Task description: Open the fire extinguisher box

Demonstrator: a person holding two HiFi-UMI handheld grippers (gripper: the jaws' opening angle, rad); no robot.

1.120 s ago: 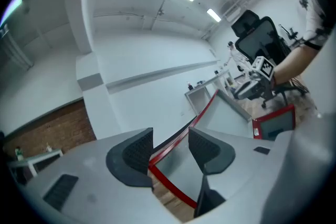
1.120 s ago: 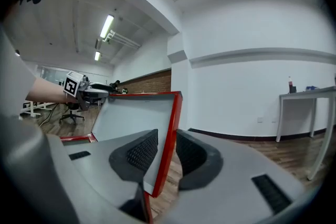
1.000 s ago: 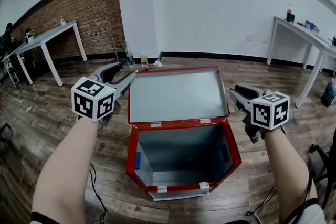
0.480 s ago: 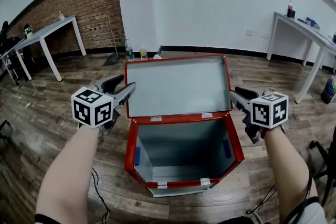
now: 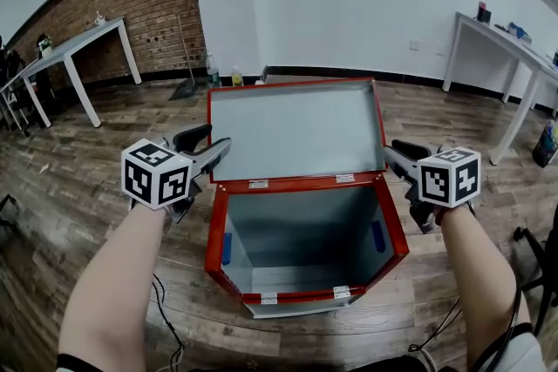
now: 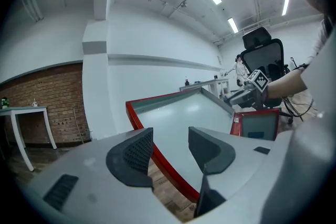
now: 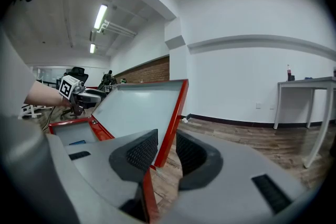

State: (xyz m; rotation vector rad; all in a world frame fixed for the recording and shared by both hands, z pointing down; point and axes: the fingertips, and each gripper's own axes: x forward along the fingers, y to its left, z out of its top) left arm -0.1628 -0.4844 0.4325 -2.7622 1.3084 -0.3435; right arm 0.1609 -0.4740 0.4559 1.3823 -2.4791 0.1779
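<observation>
At the left, our left claw [image 5: 216, 140] sits at the left rim of the lid [image 5: 296, 131], released: its jaws stand apart, the red rim runs between them, and neither pad presses on it. In the middle, the red box [image 5: 394, 233] stands on the wood floor [image 5: 78, 187], already open. We see its grey inside, with a small blue patch [image 5: 227, 248] on each side wall. The lid is hinged along the box's far edge and leans back, its grey inner face turned toward us. At the right, our right claw [image 5: 391, 151] is clenched on the lid's right rim, the red strip filling the gap between its pads.
</observation>
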